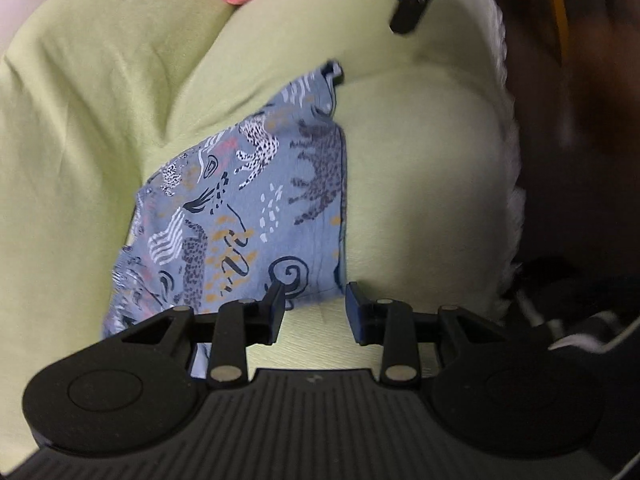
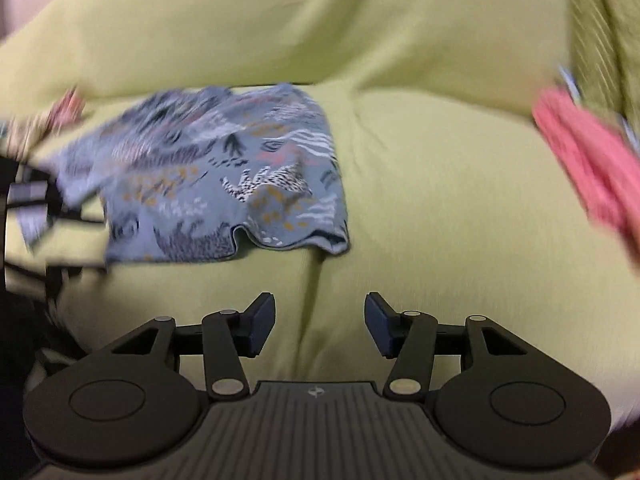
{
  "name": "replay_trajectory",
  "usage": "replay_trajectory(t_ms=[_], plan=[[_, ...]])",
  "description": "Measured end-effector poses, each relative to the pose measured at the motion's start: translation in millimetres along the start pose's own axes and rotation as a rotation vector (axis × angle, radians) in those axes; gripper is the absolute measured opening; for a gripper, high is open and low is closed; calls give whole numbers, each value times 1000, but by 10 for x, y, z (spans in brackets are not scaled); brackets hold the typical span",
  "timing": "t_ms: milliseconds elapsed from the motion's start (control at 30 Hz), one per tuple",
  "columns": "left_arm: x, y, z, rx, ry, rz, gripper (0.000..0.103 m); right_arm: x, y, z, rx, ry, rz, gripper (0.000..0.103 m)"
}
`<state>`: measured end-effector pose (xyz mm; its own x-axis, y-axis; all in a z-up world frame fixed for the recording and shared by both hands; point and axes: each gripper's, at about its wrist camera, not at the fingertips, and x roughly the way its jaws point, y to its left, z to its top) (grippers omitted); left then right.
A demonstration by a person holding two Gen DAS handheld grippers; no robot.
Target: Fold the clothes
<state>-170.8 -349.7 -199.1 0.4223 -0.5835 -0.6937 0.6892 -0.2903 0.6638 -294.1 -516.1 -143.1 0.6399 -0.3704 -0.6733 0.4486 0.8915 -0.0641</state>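
Each camera sits on a gripper and looks forward and down along its two fingers, close above the green cover (image 1: 100, 128). Both views share the blue patterned cloth (image 1: 256, 208) and the pink cloth (image 2: 588, 176). The right view is blurry at its sides
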Motion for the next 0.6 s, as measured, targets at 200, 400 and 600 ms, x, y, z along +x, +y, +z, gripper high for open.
replay_trajectory(t_ms=[200,400,600], plan=[[39,-124,-9,92,-31,36,29,405,268,-43,-499,-11,-136,52],[-14,-137,-41,87,-25,36,31,847,486,-227,-941,-44,-235,51],[-3,-92,-47,69,-38,3,31,1032,478,-229,-1054,-73,-270,44]])
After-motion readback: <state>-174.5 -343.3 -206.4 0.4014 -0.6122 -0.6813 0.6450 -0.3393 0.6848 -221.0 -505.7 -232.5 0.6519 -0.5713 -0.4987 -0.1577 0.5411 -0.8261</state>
